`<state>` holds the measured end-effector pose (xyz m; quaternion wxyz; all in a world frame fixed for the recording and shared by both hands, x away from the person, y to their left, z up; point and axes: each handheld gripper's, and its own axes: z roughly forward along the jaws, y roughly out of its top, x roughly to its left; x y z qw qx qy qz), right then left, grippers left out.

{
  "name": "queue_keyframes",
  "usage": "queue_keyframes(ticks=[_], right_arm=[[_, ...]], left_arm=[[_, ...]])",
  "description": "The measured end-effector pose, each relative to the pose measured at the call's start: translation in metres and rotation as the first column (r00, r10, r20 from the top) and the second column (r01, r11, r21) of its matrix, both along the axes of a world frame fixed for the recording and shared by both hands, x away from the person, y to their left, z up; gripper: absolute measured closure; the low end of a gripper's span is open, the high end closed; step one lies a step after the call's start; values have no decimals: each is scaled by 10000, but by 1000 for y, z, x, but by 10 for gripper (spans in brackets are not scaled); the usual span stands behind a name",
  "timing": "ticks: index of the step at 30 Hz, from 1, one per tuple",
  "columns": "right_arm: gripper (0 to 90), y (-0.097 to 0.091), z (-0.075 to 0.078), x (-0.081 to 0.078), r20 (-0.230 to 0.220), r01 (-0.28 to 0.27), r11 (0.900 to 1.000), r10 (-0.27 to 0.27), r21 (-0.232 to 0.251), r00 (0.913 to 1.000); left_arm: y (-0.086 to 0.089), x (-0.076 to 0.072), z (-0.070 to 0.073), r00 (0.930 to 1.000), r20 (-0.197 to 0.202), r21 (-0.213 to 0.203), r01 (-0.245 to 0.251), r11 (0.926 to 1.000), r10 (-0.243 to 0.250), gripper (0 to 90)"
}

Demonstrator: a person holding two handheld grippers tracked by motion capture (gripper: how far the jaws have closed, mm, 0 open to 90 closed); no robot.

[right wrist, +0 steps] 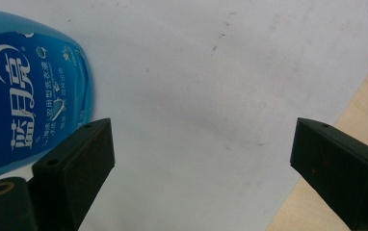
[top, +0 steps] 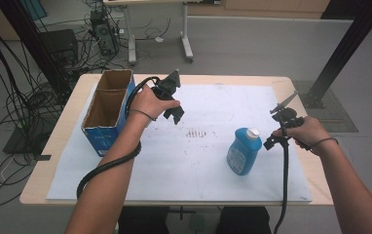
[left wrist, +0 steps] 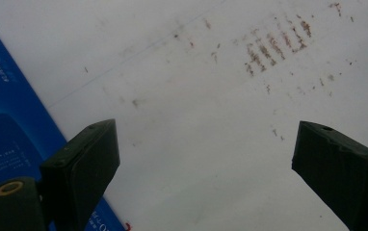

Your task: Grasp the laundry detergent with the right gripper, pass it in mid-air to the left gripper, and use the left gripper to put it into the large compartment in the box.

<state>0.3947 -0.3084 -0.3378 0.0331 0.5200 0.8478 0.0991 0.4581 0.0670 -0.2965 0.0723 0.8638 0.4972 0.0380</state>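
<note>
Two forearms enter from the bottom edge. Right gripper [top: 271, 141] jaws wide, nothing held, just right of one blue detergent bottle [top: 244, 151]: white cap, upright on white sheet [top: 184, 165]. Left gripper [top: 174, 114] wide too, empty, raised beside one open blue cardboard box [top: 107, 113].

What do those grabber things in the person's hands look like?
Each hand holds a black tool. The left gripper and right gripper end in two chunky black jaws with small round holes. A thick black cable trails from each. A grey three-cornered plate sits on top. Both forearms are bare, with a thin dark band at each wrist.
</note>
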Motion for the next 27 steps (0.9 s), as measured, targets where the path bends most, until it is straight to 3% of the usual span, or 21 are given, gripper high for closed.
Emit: queue_keyframes(ticks=[11,27], right_arm=[[82,-11,2,-13,497,-27,9996,12,293,9988],[82,-26,-8,-44,1053,-11,9968,-74,800,9944]], left_arm=[[12,-18,-2,9998,162,-282,-147,9995,151,94],[22,-44,-10,9975,640,-796,-233,9966,284,92]])
